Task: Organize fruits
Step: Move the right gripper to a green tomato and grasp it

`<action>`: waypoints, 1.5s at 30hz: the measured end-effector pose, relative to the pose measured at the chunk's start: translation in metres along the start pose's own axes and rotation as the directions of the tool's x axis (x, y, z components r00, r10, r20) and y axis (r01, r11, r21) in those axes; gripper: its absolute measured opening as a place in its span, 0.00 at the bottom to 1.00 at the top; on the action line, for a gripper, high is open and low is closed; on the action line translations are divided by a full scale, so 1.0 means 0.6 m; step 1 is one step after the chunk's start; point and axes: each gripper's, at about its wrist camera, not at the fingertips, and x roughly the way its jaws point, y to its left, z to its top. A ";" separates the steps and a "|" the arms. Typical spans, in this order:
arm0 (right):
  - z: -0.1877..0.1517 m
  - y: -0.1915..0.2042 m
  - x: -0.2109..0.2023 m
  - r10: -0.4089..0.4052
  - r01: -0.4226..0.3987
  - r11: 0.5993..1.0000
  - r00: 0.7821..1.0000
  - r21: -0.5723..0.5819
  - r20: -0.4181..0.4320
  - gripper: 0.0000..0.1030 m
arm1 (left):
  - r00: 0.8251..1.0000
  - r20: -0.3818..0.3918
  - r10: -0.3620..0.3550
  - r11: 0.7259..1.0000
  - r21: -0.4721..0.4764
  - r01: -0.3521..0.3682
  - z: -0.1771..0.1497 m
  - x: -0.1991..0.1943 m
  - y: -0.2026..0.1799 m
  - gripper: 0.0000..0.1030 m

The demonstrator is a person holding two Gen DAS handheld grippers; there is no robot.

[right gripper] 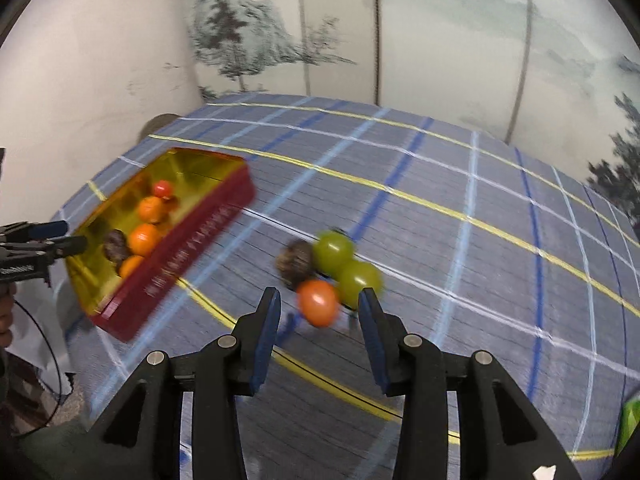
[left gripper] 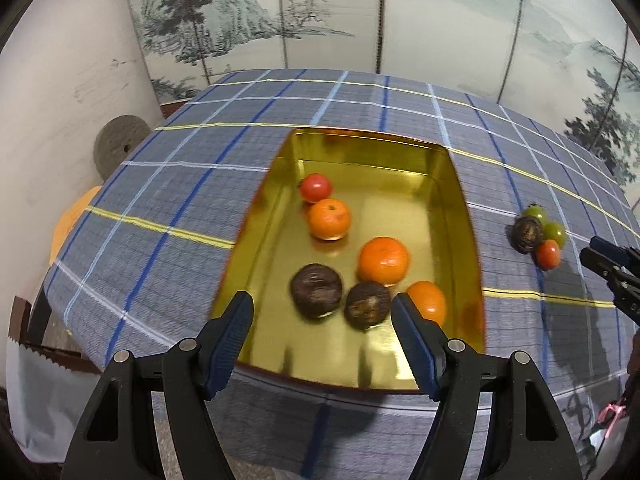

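A gold-lined tray (left gripper: 400, 152) with red outer walls (right gripper: 192, 248) sits on the plaid cloth. It holds a red tomato (left gripper: 316, 187), three oranges (left gripper: 384, 260) and two dark brown fruits (left gripper: 316, 290). My left gripper (left gripper: 323, 301) hangs open over the tray's near end with nothing between its fingers. To the right on the cloth lie two green fruits (right gripper: 333, 252), a dark fruit (right gripper: 296, 264) and a red tomato (right gripper: 318, 302). My right gripper (right gripper: 320, 300) is narrowly open. The tomato lies just ahead of its tips, and the pads are not touching it.
The plaid-covered table (left gripper: 360, 96) ends close below both grippers. A painted folding screen (left gripper: 440, 20) stands behind it. A grey stone disc (left gripper: 120, 148) leans on the left wall. A green object (right gripper: 630, 424) shows at the right wrist view's lower right edge.
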 end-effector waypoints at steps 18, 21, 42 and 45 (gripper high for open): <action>-0.024 -0.058 0.081 -0.022 0.016 0.998 0.996 -0.063 -0.081 0.37 | 0.998 -0.024 -0.065 0.994 0.081 0.067 0.021 0.008 -0.091 0.70; -0.021 -0.055 0.091 -0.021 0.014 0.997 0.996 -0.076 -0.082 0.37 | 0.997 -0.026 -0.071 0.993 0.088 0.073 0.025 0.008 -0.101 0.70; 0.004 -0.037 0.114 0.040 -0.043 0.997 0.998 -0.070 -0.046 0.33 | 0.994 -0.043 -0.102 0.988 0.116 0.107 0.040 0.026 -0.144 0.70; 0.002 -0.038 0.111 0.032 -0.035 0.998 0.999 -0.061 -0.043 0.33 | 0.993 -0.041 -0.106 0.986 0.121 0.111 0.042 0.026 -0.152 0.70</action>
